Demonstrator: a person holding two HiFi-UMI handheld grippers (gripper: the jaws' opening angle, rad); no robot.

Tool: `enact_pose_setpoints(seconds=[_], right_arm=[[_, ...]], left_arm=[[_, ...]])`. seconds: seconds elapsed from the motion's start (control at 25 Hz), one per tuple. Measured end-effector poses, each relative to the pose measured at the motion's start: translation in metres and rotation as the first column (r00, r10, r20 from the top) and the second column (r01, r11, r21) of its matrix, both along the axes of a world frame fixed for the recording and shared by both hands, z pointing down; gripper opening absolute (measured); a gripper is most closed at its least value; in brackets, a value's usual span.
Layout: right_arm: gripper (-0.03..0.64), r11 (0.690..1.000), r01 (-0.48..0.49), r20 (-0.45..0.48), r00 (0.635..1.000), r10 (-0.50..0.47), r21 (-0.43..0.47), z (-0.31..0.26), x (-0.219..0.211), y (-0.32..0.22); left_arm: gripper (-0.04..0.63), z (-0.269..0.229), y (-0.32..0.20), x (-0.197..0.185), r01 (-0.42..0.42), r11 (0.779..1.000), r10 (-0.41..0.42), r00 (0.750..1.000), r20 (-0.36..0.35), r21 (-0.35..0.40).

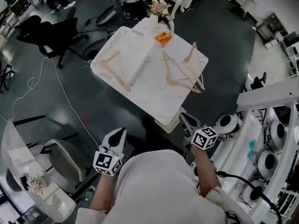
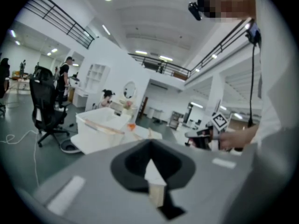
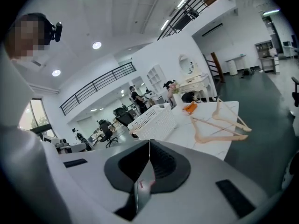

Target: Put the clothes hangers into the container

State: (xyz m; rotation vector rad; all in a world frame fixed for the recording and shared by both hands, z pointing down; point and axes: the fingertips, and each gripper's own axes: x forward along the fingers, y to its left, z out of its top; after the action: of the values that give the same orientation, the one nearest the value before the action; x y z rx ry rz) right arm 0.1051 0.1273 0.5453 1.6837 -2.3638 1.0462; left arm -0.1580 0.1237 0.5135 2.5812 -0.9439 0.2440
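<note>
Left tongs [image 1: 119,134]: pressed together, empty, short of the table [image 1: 154,101]. Container [image 1: 105,55], at the table's left, holds one hanger [image 1: 114,71]. The remaining hangers [image 1: 180,76] lie beside it, not yet moved. Right tongs [image 1: 186,119]: likewise closed, empty.

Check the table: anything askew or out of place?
Nothing spilled or broken. Two wooden hangers lie overlapping on the table, and their tips seem to poke past its right edge. One hanger is already in the white basket.

Three clothes hangers [image 3: 219,137], one container [image 1: 110,48], one table [image 1: 154,101]
</note>
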Motion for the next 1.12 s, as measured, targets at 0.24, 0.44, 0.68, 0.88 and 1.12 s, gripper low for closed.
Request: enact_pose_setpoints(seconds=[0.24, 0.44, 0.68, 0.88, 1.12], right_arm=[[0.003, 0.997, -0.064, -0.011, 0.998, 0.064, -0.030, 0.010, 0.033, 0.023], [0.003, 0.998, -0.046, -0.058, 0.997, 0.044, -0.031, 0.014, 0.053, 0.015], [0.003, 0.998, 0.026, -0.102, 0.994, -0.031, -0.049, 0.029, 0.093, -0.015], [0.003, 0.989, 0.116, -0.168, 0.977, -0.129, -0.088, 0.055, 0.143, -0.048], [0.005, 0.951, 0.246, -0.251, 0.924, -0.288, -0.185, 0.103, 0.198, -0.085]], left_arm=[[0.002, 0.006, -0.001, 0.026, -0.044, 0.999, 0.044, 0.999, 0.001, -0.010], [0.002, 0.005, -0.003, 0.050, -0.062, 0.998, 0.062, 0.998, 0.003, -0.020], [0.002, 0.013, -0.015, 0.096, -0.065, 0.997, 0.066, 0.997, 0.032, -0.033], [0.002, 0.014, -0.037, 0.142, -0.002, 0.999, 0.003, 1.000, 0.025, -0.044], [0.002, 0.020, -0.066, 0.184, 0.102, 0.993, -0.100, 0.994, 0.039, -0.055]])
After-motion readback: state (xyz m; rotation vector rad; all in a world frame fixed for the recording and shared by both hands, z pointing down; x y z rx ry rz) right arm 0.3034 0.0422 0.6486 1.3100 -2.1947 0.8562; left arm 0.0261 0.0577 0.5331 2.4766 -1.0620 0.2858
